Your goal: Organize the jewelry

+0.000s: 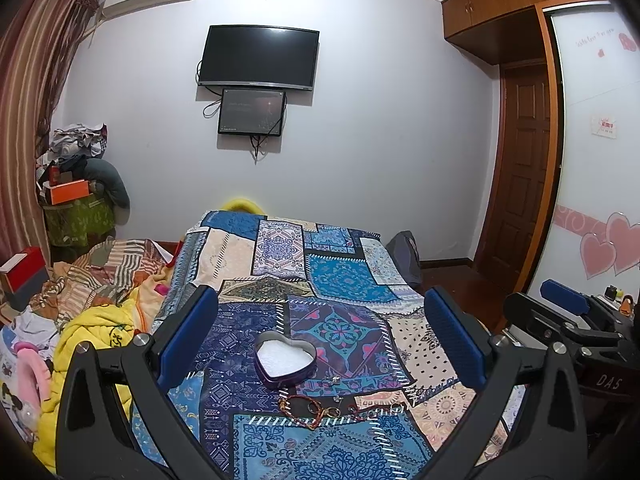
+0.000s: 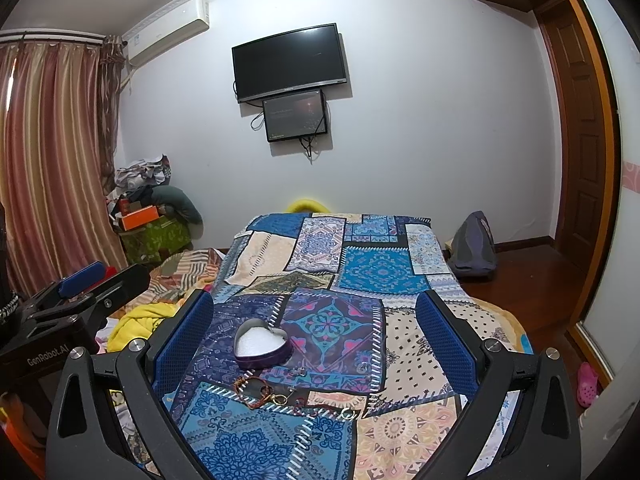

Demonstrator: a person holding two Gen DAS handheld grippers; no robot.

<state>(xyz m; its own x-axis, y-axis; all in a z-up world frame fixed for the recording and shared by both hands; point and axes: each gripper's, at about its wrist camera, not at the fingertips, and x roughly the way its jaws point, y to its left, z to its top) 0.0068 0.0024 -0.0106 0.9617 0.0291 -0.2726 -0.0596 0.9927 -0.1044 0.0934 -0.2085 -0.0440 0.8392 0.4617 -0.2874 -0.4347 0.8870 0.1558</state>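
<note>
Bracelets point(image 1: 306, 410) loose on patchwork cloth point(image 1: 348, 280) before heart-shaped tin point(image 1: 285, 361).

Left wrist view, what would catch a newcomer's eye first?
The patchwork bedspread fills the middle, with an open heart-shaped box lined in white on it. Bracelets and rings lie loose just in front of the box. A dark television hangs on the far wall.
</note>
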